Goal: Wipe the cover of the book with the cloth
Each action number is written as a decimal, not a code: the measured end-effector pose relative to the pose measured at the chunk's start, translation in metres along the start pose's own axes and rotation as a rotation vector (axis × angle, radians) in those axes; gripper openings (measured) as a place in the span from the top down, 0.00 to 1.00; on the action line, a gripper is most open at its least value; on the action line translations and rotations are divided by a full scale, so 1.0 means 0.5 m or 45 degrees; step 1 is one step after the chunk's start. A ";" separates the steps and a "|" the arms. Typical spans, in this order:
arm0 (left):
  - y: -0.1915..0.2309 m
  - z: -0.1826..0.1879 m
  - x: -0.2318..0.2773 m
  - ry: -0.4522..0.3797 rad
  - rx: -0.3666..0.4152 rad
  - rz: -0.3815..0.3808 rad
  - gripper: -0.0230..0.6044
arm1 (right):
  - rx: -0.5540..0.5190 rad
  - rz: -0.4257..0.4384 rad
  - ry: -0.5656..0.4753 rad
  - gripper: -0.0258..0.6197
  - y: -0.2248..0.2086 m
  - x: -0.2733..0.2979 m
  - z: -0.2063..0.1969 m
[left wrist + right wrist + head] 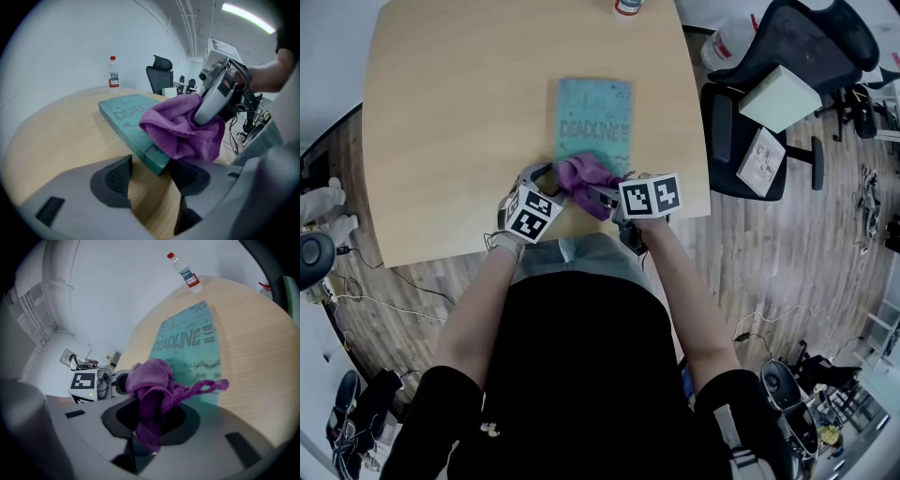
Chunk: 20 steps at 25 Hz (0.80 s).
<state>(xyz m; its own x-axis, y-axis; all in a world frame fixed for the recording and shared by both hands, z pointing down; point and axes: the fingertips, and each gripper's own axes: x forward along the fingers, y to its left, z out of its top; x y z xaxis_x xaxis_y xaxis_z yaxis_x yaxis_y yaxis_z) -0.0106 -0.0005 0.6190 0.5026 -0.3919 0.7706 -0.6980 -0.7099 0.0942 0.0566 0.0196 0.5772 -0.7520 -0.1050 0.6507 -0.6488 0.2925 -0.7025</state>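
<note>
A teal book point(593, 117) titled "DEADLINE" lies flat on the round wooden table point(450, 141). My right gripper point(600, 194) is shut on a bunched purple cloth point(586, 174), which rests on the book's near end. In the right gripper view the cloth point(151, 389) spills out between the jaws over the book point(193, 345). My left gripper point(546, 175) stands open just left of the cloth, at the book's near left corner. Its view shows that corner of the book point(131, 119) just ahead of the jaws, with bare table between them and the cloth point(183, 133) draped over it.
A water bottle point(628, 7) stands at the table's far edge, well beyond the book. Black office chairs point(787, 47) carrying a box point(778, 97) stand to the right of the table. Cables lie on the wooden floor point(769, 244).
</note>
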 end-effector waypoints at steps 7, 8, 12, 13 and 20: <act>0.000 0.002 0.003 0.011 -0.034 -0.022 0.55 | 0.092 -0.104 -0.082 0.80 -0.049 -0.056 -0.018; 0.001 0.001 0.002 0.016 -0.042 -0.035 0.55 | 0.099 -0.127 -0.094 0.80 -0.054 -0.065 -0.020; -0.004 -0.012 -0.023 0.053 -0.063 -0.088 0.55 | 0.112 -0.160 -0.200 0.80 -0.048 -0.110 -0.019; -0.004 -0.014 -0.034 0.051 -0.066 -0.098 0.55 | 0.113 -0.158 -0.240 0.80 -0.042 -0.123 -0.013; 0.051 -0.003 -0.168 -0.084 -0.145 -0.082 0.63 | 0.105 -0.090 -0.485 0.80 0.061 -0.181 0.055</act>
<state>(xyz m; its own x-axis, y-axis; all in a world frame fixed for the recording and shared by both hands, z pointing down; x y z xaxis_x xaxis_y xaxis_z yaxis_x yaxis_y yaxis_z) -0.0713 0.0152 0.5575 0.5778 -0.3881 0.7180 -0.7149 -0.6651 0.2158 0.1015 0.0120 0.4892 -0.6845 -0.4720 0.5555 -0.6959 0.1963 -0.6908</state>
